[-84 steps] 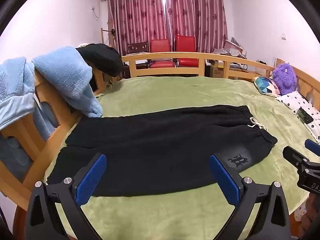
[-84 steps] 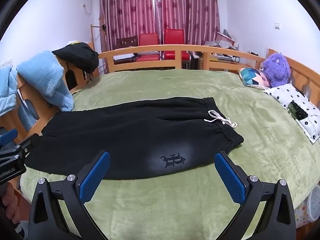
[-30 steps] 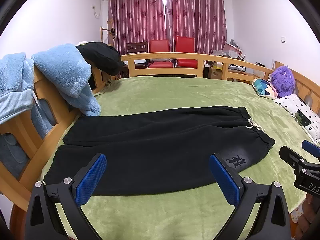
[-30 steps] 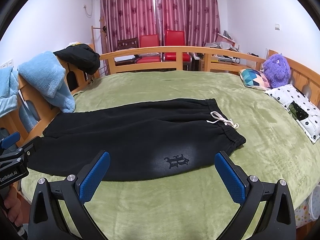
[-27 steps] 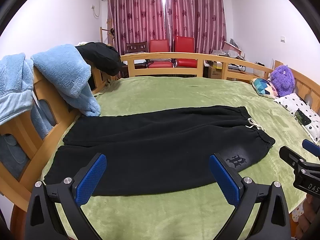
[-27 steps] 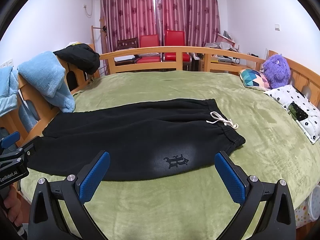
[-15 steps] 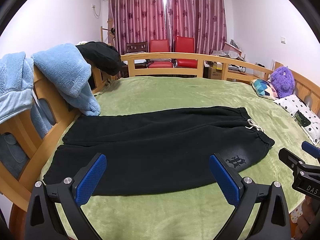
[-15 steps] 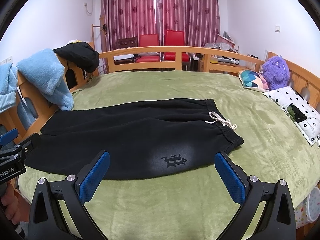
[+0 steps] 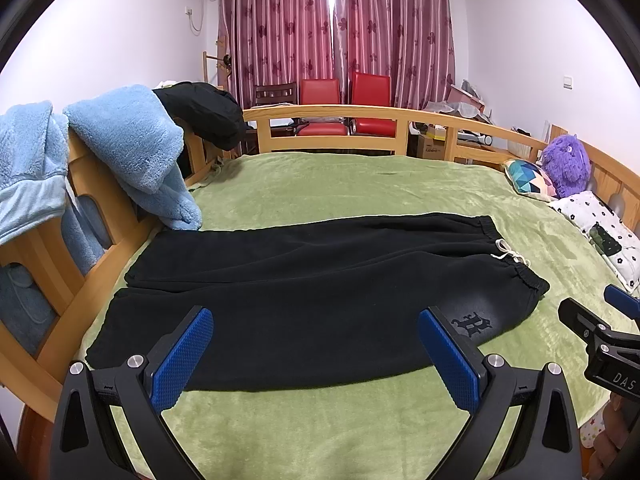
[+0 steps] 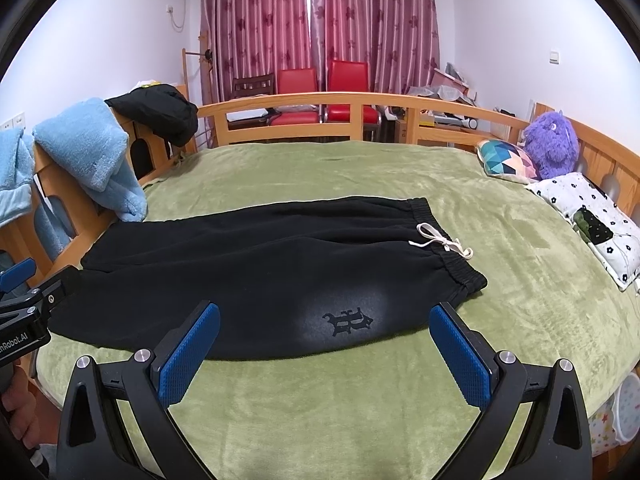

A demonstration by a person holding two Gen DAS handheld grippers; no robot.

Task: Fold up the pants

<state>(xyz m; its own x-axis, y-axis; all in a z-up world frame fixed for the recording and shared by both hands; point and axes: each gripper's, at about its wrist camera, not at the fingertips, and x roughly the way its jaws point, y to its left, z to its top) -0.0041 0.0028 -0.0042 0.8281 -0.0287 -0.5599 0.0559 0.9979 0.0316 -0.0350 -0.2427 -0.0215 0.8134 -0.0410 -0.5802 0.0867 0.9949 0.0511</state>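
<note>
Black sweatpants [image 9: 312, 280] lie flat on the green bedspread, legs to the left, waistband with a white drawstring [image 9: 506, 252] to the right. They also show in the right wrist view [image 10: 260, 264], with a dark emblem [image 10: 348, 322] near the front edge. My left gripper [image 9: 316, 354] is open and empty, above the near edge of the pants. My right gripper [image 10: 324, 354] is open and empty, just in front of the emblem. Each gripper shows at the edge of the other's view.
The wooden bed rail [image 9: 332, 114] runs around the bed. Blue fleece clothes [image 9: 132, 148] and a black garment [image 9: 204, 112] hang over the left rail. A purple plush [image 9: 566, 164], a patterned cushion [image 9: 526, 176] and a flowered pillow [image 9: 600, 228] lie at the right. Red chairs stand behind.
Both views have shifted only slightly. The pants lie as before and both grippers have stayed open.
</note>
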